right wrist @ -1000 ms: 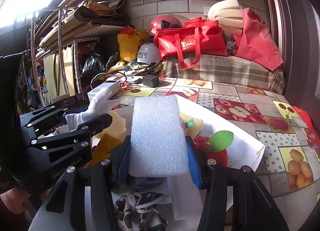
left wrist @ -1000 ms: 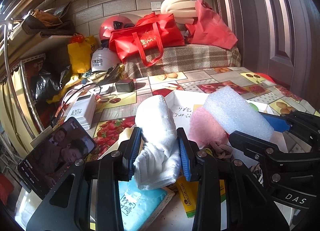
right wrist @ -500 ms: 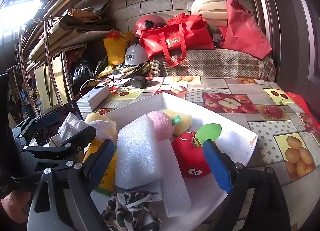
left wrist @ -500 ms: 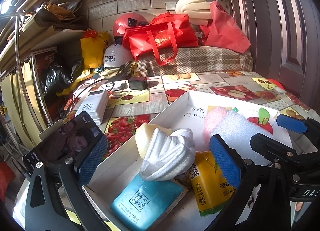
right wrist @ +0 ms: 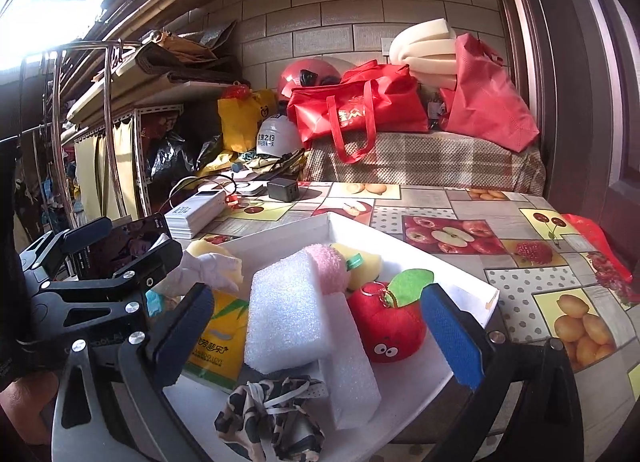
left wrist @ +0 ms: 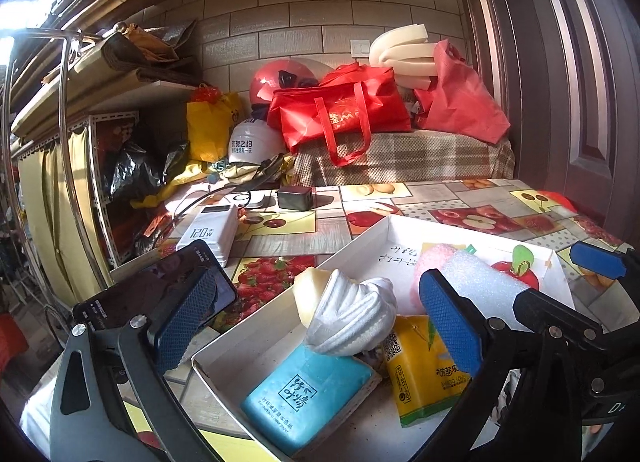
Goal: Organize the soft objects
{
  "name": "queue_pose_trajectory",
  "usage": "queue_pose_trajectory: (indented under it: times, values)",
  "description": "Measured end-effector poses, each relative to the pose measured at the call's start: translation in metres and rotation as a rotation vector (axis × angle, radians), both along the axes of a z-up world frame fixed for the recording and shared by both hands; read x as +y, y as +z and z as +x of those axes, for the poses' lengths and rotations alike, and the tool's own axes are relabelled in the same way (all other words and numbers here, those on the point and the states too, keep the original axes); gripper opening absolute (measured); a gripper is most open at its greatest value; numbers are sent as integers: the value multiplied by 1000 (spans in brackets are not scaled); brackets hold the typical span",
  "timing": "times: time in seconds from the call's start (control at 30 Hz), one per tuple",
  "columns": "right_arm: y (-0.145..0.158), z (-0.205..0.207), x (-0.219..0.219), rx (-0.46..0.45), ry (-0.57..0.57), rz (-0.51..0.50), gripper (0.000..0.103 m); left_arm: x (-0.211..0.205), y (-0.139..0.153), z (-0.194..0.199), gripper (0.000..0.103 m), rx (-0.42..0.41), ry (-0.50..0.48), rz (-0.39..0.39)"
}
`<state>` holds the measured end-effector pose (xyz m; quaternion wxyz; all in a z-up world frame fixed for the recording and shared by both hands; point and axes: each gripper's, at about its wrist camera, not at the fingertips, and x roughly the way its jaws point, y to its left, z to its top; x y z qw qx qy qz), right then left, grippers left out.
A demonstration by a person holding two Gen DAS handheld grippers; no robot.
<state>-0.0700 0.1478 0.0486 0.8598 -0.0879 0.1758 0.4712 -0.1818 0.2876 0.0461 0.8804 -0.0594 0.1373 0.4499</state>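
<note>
Left gripper (left wrist: pixel 320 322): fingers (left wrist: pixel 186 326) spread wide, blue pads facing each other, nothing pressed between them; gripper angled slightly downward. In right wrist view, left gripper (right wrist: pixel 116 250) seen from side at left edge, black frame, jaws apart.

Right gripper (right wrist: pixel 316 336): jaws have just been opening, now wide; fingers (right wrist: pixel 450 336) clear of anything, no pad contact; tilted slightly downward. In left wrist view, right gripper (left wrist: pixel 516 274) enters from right edge, blue pads apart.

Part of hand (right wrist: pixel 24 402) visible at lower left, behind left gripper frame.
</note>
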Motion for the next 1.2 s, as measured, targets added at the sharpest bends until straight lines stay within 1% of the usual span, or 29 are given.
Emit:
queue_pose_trajectory:
  times: [0.1,0.2,0.33,0.47,0.6,0.7,0.77,0.83,0.9,0.97,1.0,1.03,1.1,1.13,1.2]
  values:
    - [0,-6,-8,-14,-13,-23,103,-9,0,-7,103,-21,-5,-16]
    - [0,-8,-23,-21,-34,-15,103,-22,0,-10,103,-15,-26,-19]
    - [0,-7,-44,19,-16,-9,103,-43,-1,-12,103,5,-45,-21]
    - [2,-3,-71,42,-53,23,103,-57,-2,-12,103,15,-63,-40]
    - [2,-4,-94,52,-90,34,103,-68,-3,-12,103,28,-84,-62]
    - [5,-15,-113,19,-102,56,103,-81,-4,-11,103,35,-121,-77]
    - [10,-23,-126,-10,-104,82,103,-95,-4,-11,103,37,-142,-63]
    - [18,-33,-144,-59,-125,147,103,-107,-3,-12,103,33,-171,-56]
    - [26,-45,-163,-129,-172,228,103,-114,-1,-14,103,26,-197,-61]
    - [32,-54,-177,-178,-195,276,103,-120,4,-18,103,7,-191,-32]
    - [33,-58,-182,-183,-185,283,103,-124,7,-22,103,-2,-169,-5]
    - [33,-59,-185,-173,-160,279,103,-128,9,-25,103,-8,-153,14]
    - [29,-56,-184,-124,-123,223,103,-136,13,-30,103,-14,-140,38]
    - [25,-54,-182,-102,-133,183,103,-140,13,-31,103,-15,-133,39]
    - [22,-50,-181,-82,-188,127,103,-144,12,-31,103,-13,-123,12]
